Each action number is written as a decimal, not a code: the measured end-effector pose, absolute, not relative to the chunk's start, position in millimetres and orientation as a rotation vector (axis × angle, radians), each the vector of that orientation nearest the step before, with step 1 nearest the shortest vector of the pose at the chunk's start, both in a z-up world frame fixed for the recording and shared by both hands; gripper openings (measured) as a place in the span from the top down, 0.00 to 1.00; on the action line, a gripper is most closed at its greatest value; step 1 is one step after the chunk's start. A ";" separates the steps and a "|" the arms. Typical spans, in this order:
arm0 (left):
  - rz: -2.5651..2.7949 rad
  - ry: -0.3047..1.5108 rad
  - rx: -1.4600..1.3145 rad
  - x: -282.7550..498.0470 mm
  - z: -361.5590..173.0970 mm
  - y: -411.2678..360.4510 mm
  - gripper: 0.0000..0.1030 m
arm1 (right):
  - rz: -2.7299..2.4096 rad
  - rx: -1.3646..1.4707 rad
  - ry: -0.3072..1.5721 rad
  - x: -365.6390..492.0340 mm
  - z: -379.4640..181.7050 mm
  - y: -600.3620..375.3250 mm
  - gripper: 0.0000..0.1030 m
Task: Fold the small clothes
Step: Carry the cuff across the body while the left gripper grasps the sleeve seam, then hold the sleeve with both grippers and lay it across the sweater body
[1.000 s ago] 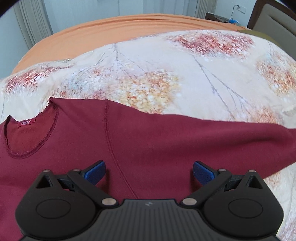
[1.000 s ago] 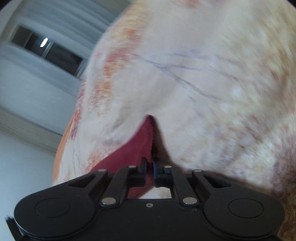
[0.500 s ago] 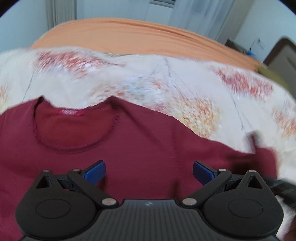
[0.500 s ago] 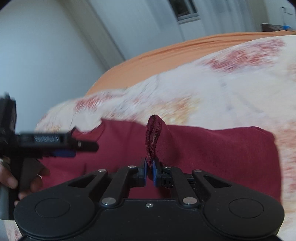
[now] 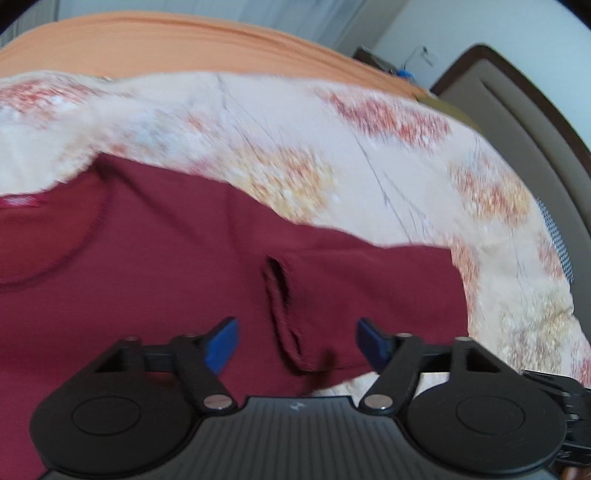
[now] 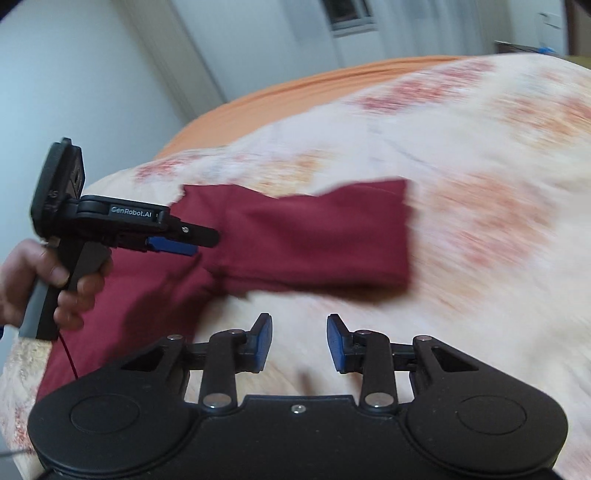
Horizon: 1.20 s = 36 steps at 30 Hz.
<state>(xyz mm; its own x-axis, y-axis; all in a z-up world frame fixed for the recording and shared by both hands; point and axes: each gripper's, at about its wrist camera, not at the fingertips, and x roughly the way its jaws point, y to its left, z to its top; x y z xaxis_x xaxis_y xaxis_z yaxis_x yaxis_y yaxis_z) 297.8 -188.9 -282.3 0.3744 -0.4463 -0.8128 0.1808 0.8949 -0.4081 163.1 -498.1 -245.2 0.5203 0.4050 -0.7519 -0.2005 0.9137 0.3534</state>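
Note:
A maroon long-sleeved shirt [image 5: 155,280] lies flat on a floral duvet [image 5: 369,155]. Its sleeve [image 6: 314,240] is folded back across itself, and the cuff [image 5: 284,321] rests on the shirt's body. My left gripper [image 5: 297,343] hovers over that cuff with its jaws closing. The cuff lies between the blue pads [image 5: 221,343], which do not touch it. In the right wrist view a hand [image 6: 70,291] holds the left gripper [image 6: 199,242] above the shirt. My right gripper [image 6: 299,345] is drawn back over bare duvet, its jaws opening with nothing between them.
An orange sheet [image 5: 177,48] covers the far side of the bed. A padded headboard [image 5: 517,122] stands at the right, with a bedside table behind it. White curtains and a window [image 6: 347,18] are at the back wall.
My right gripper carried the cuff over onto the shirt, let it go and pulled back. My left gripper shifted right over the cuff, and its jaws narrowed.

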 end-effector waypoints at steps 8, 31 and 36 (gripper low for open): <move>-0.346 1.170 -0.327 304.6 -308.3 -195.1 0.94 | 0.260 0.279 0.994 124.5 -243.4 -539.7 0.65; 0.337 0.966 -0.462 232.6 -270.4 58.2 0.97 | 0.422 0.557 0.941 273.8 -270.3 -447.8 0.56; 0.320 0.942 -0.476 235.9 -270.3 65.4 0.97 | 0.395 0.737 0.995 335.3 -303.1 -430.1 0.58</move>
<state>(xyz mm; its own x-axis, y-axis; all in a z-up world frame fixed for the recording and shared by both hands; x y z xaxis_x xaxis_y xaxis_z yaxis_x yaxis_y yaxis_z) 235.9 65.4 -270.3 0.5531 0.0567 -0.8312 -0.4618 0.8512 -0.2493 335.3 -430.1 -303.1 0.5028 0.6111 -0.6114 0.0248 0.6968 0.7168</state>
